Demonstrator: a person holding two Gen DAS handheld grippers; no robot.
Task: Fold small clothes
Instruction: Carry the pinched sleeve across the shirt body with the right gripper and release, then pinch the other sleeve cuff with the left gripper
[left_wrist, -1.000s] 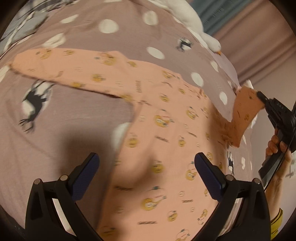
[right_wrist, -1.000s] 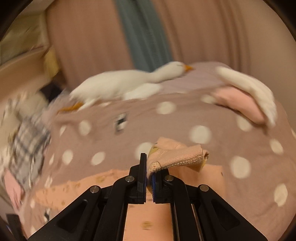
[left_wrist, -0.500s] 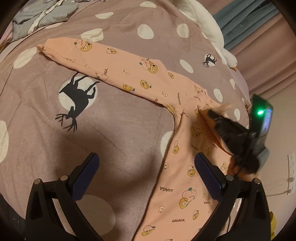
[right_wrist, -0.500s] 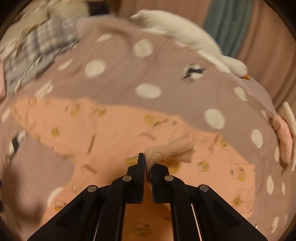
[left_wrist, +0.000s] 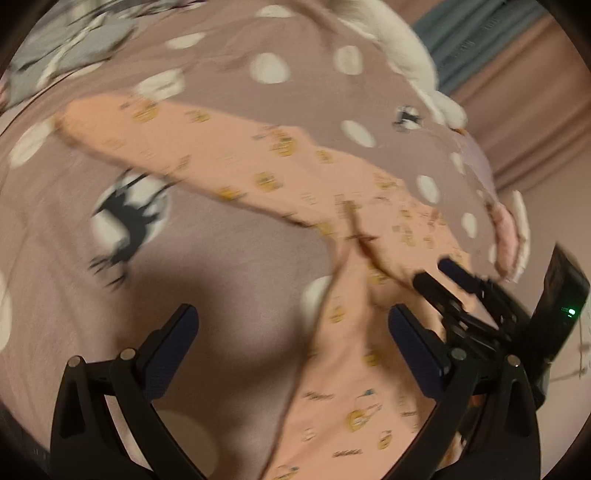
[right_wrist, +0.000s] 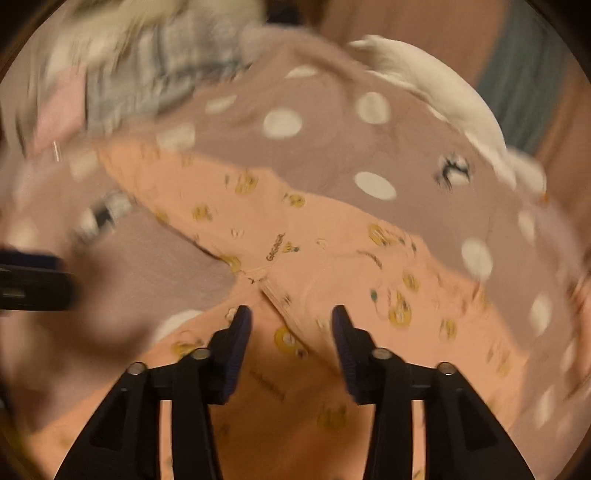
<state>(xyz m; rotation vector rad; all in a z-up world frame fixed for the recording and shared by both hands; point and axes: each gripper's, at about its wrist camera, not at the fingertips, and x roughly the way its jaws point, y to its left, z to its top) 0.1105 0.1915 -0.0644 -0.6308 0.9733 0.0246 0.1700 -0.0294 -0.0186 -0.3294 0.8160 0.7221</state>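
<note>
Both views are motion-blurred. On the garment (left_wrist: 280, 177) the yellow prints cannot be read in the left view; in the right view only one line of lettering near the middle is legible. The garment's lower part runs off the bottom edge of each view, partly behind the gripper frames. The clothes pile (right_wrist: 147, 70) at top left is smeared; separate items cannot be told apart. The white plush (left_wrist: 399, 48) is cut off by the top edge in the left view. The right gripper (left_wrist: 439, 273) hides the folded sleeve's end in the left view. The dark bar (right_wrist: 33, 288) at the left edge of the right view is cropped and blurred.
</note>
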